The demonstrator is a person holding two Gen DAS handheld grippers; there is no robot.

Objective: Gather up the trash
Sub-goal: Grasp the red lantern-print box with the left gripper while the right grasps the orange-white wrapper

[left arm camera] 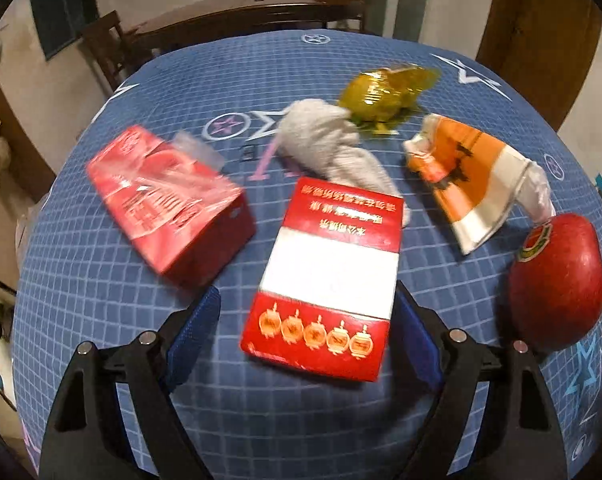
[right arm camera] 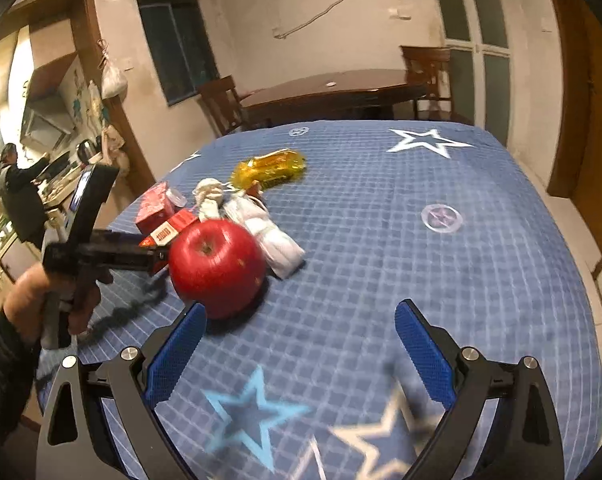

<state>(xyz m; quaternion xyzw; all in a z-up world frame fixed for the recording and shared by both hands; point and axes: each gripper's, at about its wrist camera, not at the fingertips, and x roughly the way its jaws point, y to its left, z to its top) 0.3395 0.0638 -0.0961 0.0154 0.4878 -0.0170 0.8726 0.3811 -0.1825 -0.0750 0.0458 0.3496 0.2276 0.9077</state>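
Left gripper [left arm camera: 307, 312] jaws wide, straddling the near end of the red-and-white cigarette box [left arm camera: 325, 280] at lower centre; box long axis runs away along the fingers. Right gripper [right arm camera: 301, 344] also wide, empty, apple [right arm camera: 217, 266] just off its left finger, so left is nearer the trash.

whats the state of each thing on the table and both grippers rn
left gripper: open, fingers either side of the red and white carton
red and white carton: lying flat, closed
red box: lying tilted, clear film loose on top
white cloth: crumpled
yellow wrapper: crinkled
orange and white packet: torn open, flattened
apple: whole, stem up
right gripper: open, holding nothing
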